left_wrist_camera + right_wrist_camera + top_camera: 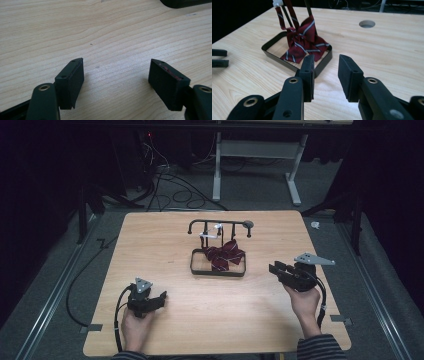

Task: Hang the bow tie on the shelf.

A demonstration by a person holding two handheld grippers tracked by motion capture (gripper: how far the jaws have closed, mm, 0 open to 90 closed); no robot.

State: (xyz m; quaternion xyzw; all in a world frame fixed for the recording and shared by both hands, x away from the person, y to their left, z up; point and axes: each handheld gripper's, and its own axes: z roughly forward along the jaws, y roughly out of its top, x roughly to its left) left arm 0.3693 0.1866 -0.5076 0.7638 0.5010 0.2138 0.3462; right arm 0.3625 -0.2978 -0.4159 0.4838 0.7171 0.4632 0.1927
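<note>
- The table point(210, 310) is bare wood around the rack; a careless sweep could slide the light stand point(218, 266) across it;
- The stand's rail point(220, 223) carries the tie's strap; tugging sideways may tip the frame;
- The bow tie point(302, 42) droops into the stand's base, mid-table; a shallow pinch would likely slip off the cloth;
- Right gripper point(325, 75), jaws spread and empty, aims at the tie; left gripper point(116, 80), jaws wide and empty, rests near the table's front edge.

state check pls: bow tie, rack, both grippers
bow tie: hanging by its strap from the rack, lower part inside the base frame
rack: upright on the table, its base frame flat on the table
left gripper: open, nothing between jaws
right gripper: open, nothing between jaws, pointed at the bow tie
</note>
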